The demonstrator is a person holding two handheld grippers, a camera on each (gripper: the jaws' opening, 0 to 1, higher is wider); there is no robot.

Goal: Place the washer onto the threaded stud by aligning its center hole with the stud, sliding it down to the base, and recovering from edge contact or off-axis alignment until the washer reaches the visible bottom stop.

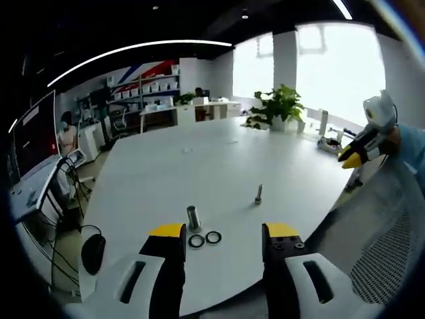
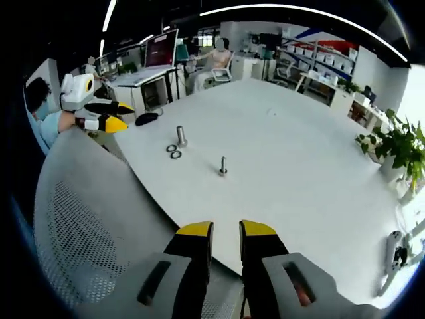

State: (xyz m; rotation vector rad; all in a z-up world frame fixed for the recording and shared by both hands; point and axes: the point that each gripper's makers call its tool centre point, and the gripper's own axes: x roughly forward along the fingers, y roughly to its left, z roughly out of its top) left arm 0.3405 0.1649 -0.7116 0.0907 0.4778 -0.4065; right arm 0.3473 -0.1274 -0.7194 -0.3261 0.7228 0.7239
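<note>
Your left gripper (image 1: 224,242) hangs above the near edge of the table (image 1: 199,166), jaws spread wide with nothing between them. That spacing suits a pickup approach. Taking the stud (image 1: 258,193) as the landmark: it stands upright on the table, bare, with no washer on it.

Two washers (image 1: 204,238) lie flat beside each other, well to the near-left of the stud in the left gripper view, touching or nearly so. A metal cylinder (image 1: 193,216) stands upright just beyond them, between them and the table's middle. Which washer you intend to take cannot be told.

Your right gripper (image 2: 226,234) is held off the table, over a mesh chair back (image 2: 86,232), on the stud's opposite side. Its jaws stand apart by a narrow gap and hold nothing. From there the stud (image 2: 223,166) sits nearer than the washers (image 2: 174,151) and cylinder (image 2: 180,135).

Judgement: the task has not begun; no washer is lifted. The left gripper is the better placed for the pickup, since the washers lie almost straight ahead of its jaws. Flat rings on a smooth top will be awkward to pinch; expect to catch an edge. The cylinder stands close enough to be knocked.
</note>
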